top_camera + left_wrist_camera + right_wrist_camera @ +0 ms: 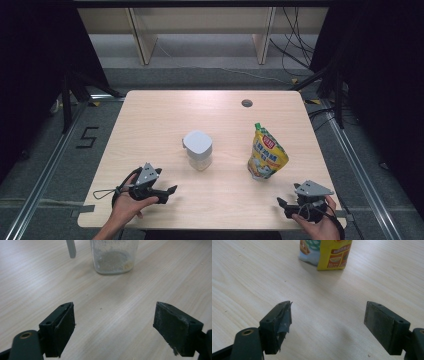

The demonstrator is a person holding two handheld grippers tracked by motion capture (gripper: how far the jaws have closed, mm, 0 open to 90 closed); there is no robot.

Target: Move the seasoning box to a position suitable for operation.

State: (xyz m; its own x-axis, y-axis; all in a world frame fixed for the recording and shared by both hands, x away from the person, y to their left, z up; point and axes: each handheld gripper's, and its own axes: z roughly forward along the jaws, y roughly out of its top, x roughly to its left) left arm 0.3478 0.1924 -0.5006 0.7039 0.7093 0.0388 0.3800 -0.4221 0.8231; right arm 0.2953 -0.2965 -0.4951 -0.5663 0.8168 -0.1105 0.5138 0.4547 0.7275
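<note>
A clear jar with a white square lid (pixel 198 149) stands upright near the middle of the table; its glass base (pixel 113 258) is straight ahead in the left gripper view. A yellow stand-up pouch with a green cap (pixel 266 154) stands to its right, and its lower part (pixel 327 254) is ahead in the right gripper view. My left gripper (pixel 170 193) rests low at the front left, open, with bare wood between its jaws (pixel 112 327). At the front right, my right gripper (pixel 284 206) is open too, nothing between its jaws (pixel 328 326), short of the pouch.
The light wooden table (pixel 150 115) has a round cable hole (pixel 246 103) at the back right. Dark curtains flank both sides, and wooden shelf legs and cables lie on the floor behind. A grey post (pixel 71 248) stands beside the jar in the left gripper view.
</note>
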